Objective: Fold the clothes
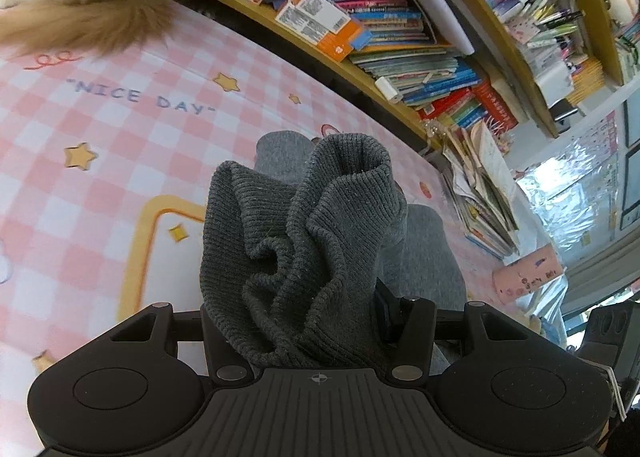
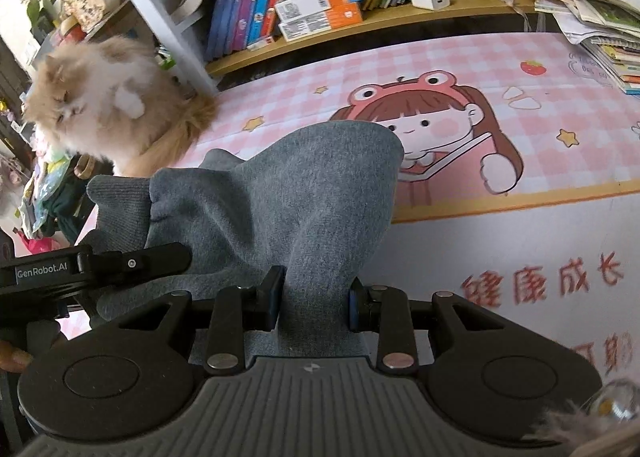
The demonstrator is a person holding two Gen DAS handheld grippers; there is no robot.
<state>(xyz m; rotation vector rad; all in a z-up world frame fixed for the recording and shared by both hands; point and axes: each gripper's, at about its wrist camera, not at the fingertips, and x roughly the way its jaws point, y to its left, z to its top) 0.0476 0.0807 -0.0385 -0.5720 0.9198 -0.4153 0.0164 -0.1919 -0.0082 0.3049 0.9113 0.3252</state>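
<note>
A grey garment with a dark ribbed knit cuff (image 1: 320, 225) is bunched up in front of my left gripper (image 1: 304, 321), which is shut on the ribbed part and holds it above the pink checked mat (image 1: 100, 177). The fingers are mostly hidden by the cloth. My right gripper (image 2: 314, 301) is shut on the smooth blue-grey part of the same garment (image 2: 304, 185), which rises as a hump over the mat (image 2: 500, 69). The left gripper's black body (image 2: 100, 265) shows at the left of the right wrist view, touching the cloth.
A fluffy cream and ginger cat (image 2: 104, 101) sits on the mat's far left corner; its tail (image 1: 88, 25) shows in the left wrist view. A wooden bookshelf (image 2: 360, 21) full of books runs along the far edge. Stacked papers (image 2: 600, 17) lie at the right.
</note>
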